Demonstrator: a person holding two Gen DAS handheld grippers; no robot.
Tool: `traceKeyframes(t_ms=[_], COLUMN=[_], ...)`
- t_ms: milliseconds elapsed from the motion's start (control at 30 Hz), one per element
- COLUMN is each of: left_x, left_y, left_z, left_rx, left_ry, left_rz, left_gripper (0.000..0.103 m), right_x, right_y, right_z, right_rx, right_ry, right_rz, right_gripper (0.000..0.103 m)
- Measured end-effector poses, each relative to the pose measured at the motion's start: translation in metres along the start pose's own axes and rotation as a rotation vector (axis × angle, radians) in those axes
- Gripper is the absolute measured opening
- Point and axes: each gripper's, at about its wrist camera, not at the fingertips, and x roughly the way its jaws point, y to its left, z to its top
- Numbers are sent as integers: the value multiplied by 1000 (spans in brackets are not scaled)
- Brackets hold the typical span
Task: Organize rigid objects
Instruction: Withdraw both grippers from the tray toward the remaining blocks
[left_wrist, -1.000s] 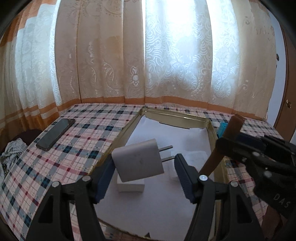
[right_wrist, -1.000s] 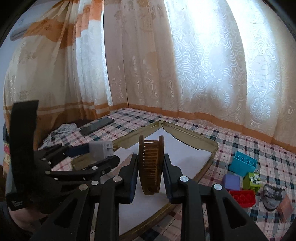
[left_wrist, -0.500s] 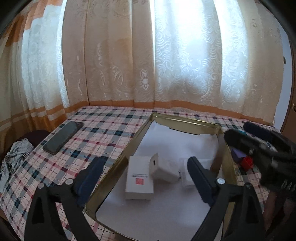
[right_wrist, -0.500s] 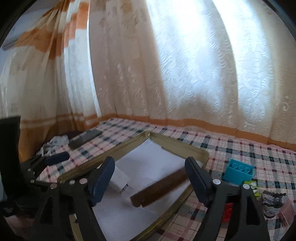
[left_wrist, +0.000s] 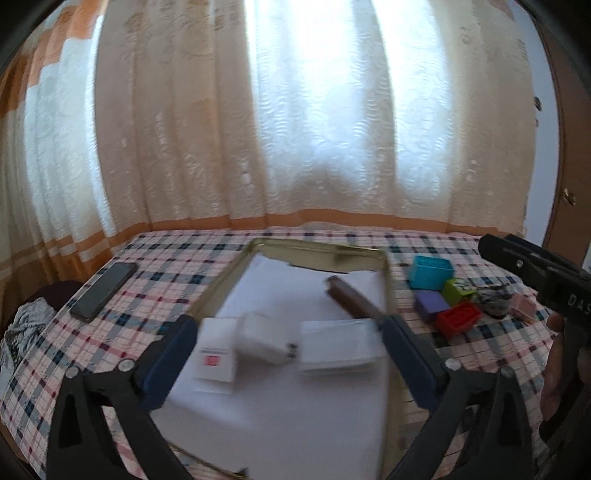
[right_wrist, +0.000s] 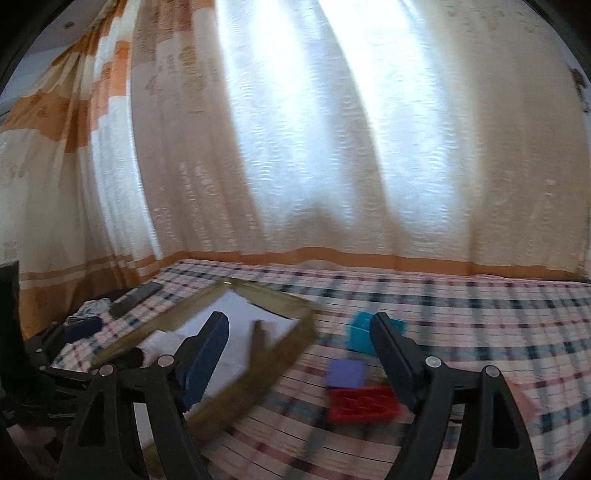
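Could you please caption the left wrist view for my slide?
Open left hand-held gripper above tray holding charger and comb.

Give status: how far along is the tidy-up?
Done: white plug charger, brown comb and two white boxes lie in the gold metal tray. In hand: nothing; left gripper and right gripper open. Left: teal, purple, green, red blocks on the plaid cloth.

Motion blur smears charger (left_wrist: 264, 338) and red brick (right_wrist: 364, 402)

Glossy metal tray (left_wrist: 325, 252), paper-lined.
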Motion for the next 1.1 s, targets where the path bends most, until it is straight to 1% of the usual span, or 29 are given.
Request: traceKeyframes(t_ms=[133, 233, 367, 500, 633, 667, 800, 1000, 1100], left_x=[1, 4, 13, 34, 52, 56, 78, 98, 100], left_y=[-35, -68, -105, -132, -152, -156, -169, -171, -172], left_z=[1, 1, 1, 2, 4, 5, 3, -5, -7], left_rx=[39, 87, 134, 138, 131, 130, 124, 94, 95], left_ry=[14, 26, 47, 104, 153, 163, 224, 298, 307], left_rz=[-52, -88, -126, -163, -191, -196, -213, -235, -241], left_gripper=[103, 103, 103, 103, 102, 103, 103, 102, 102], right_x=[-16, -26, -33, -33, -34, -34, -24, -2, 3], right_y=[-34, -60, -98, -136, -165, -168, -175, -157, -154], right_z=[-7, -12, -16, -22, -28, -30, -37, -50, -52], right_rx=[18, 32, 96, 169, 223, 224, 192, 60, 40], right_ry=[-2, -7, 1, 59, 114, 123, 213, 347, 374], right_rz=[-79, -136, -212, -295, -345, -354, -378, -345, -324], right_gripper=[81, 81, 81, 81, 81, 81, 81, 81, 81])
